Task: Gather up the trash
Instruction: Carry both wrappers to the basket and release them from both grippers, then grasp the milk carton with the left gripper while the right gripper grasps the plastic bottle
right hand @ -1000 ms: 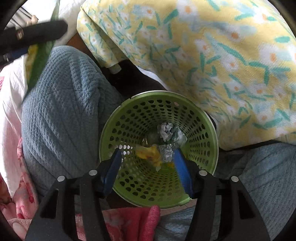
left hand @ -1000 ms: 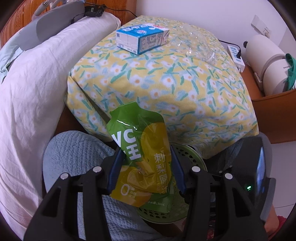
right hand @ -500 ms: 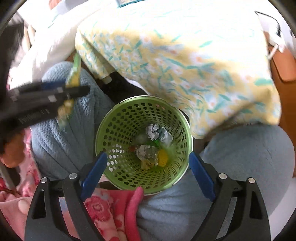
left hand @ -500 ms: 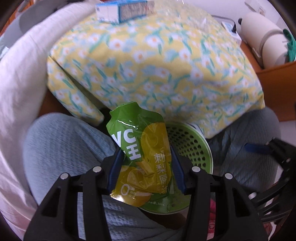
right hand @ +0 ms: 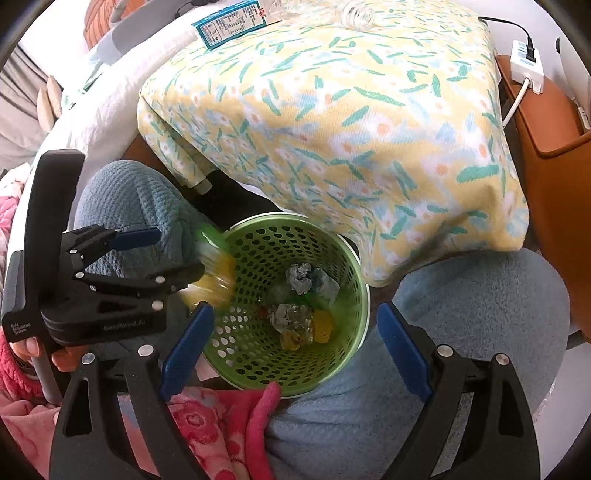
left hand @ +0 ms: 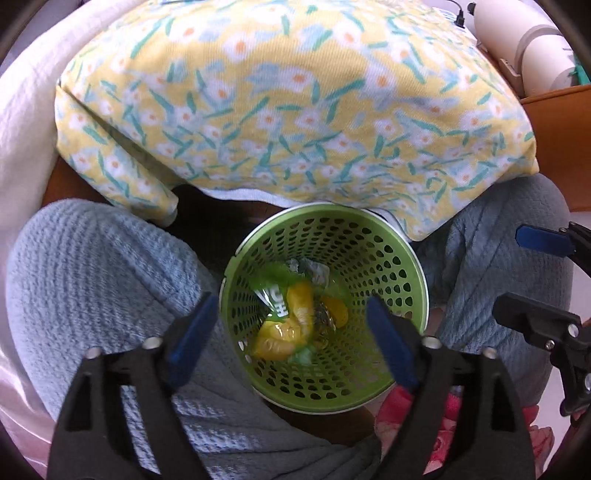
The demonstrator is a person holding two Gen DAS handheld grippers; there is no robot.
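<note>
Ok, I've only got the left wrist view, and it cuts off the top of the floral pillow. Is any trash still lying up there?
Observer: Yes. A blue carton lies at the far edge of the floral pillow.
Operator: Anything beside it?
Observer: A clear plastic bottle lies to the carton's right, also on the pillow.
Operator: Is the right tool free to fetch them?
Observer: The right tool is open and holds nothing. It is above the green basket.
</note>
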